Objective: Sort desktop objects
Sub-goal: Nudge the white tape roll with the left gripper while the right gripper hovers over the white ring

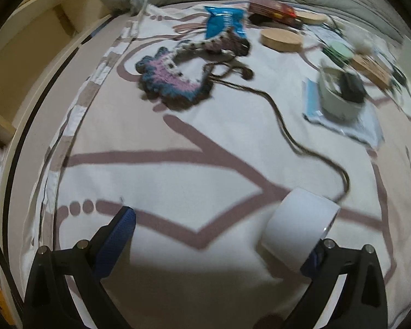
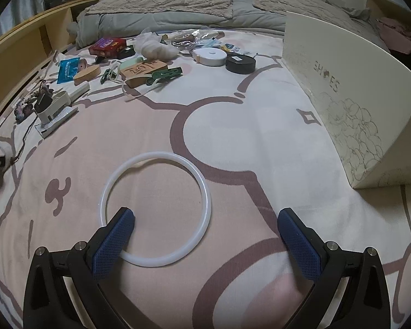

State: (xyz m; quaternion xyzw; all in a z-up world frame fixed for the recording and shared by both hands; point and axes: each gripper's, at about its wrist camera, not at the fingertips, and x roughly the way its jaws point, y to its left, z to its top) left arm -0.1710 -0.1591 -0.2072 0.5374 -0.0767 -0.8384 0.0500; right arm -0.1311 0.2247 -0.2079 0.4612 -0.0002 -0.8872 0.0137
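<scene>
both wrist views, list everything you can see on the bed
tape roll: 1, white, against left gripper's right finger
crochet piece: 1, purple-blue, far left
blue packet: 1, far edge
cork discs: 2, tan, far side
cup: 1, pale, on packet
ring: 1, white, flat, around right gripper's left finger
shoe box: 1, cream, right
round cases: 2, white and black, far
green clips: several, far
left gripper: open
right gripper: open

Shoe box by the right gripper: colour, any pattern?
Cream shoe box with outlined flowers; clearest in the right wrist view.
</scene>
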